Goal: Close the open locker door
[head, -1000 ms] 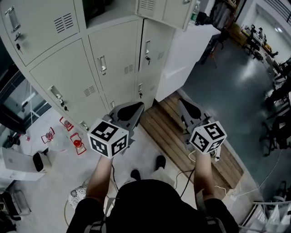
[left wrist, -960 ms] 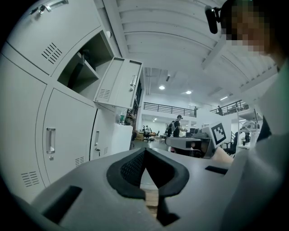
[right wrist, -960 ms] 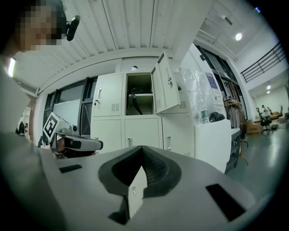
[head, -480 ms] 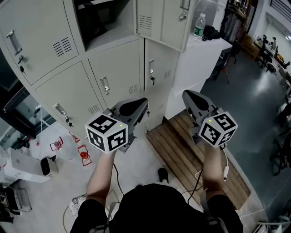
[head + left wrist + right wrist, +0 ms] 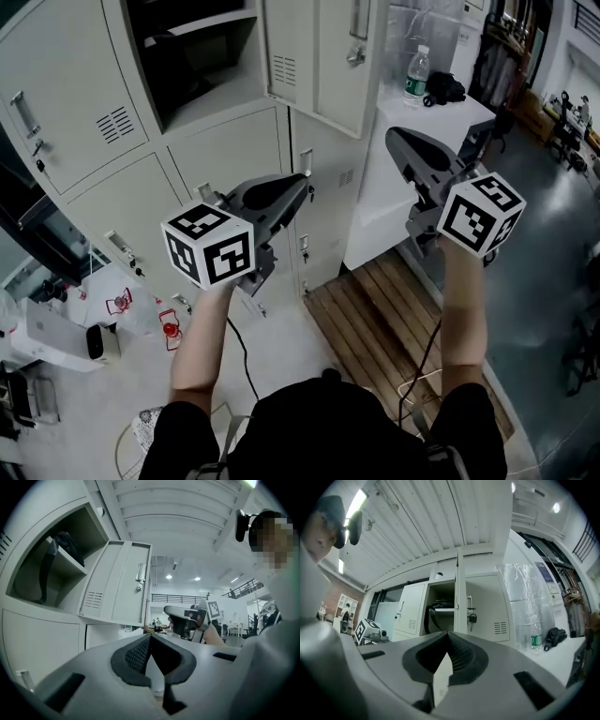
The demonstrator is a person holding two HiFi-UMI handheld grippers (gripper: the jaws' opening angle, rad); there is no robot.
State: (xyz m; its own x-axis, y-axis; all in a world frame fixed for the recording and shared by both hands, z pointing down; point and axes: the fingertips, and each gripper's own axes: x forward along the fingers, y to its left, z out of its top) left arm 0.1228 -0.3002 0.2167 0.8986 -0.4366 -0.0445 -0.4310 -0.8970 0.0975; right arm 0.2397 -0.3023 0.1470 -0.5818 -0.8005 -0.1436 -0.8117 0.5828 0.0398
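At the upper middle of the locker bank, the locker door [image 5: 319, 56] stands swung well out, joined to the right edge of its open compartment [image 5: 187, 66], handle side hanging free in the room. A dark bag [image 5: 61, 545] sits on the shelf inside, clear of the doorway as far as I can tell. Right gripper [image 5: 394, 138] is raised below the door's free edge, apart from it, jaws pressed together on nothing. That probably makes a blunt nose for pushing. Left gripper [image 5: 302, 185] is lower, in front of the shut lockers, jaws likewise together and empty, likely just held out of the swing path. A bottle [image 5: 415, 75] stands on the white cabinet [image 5: 412, 187] just right of the door
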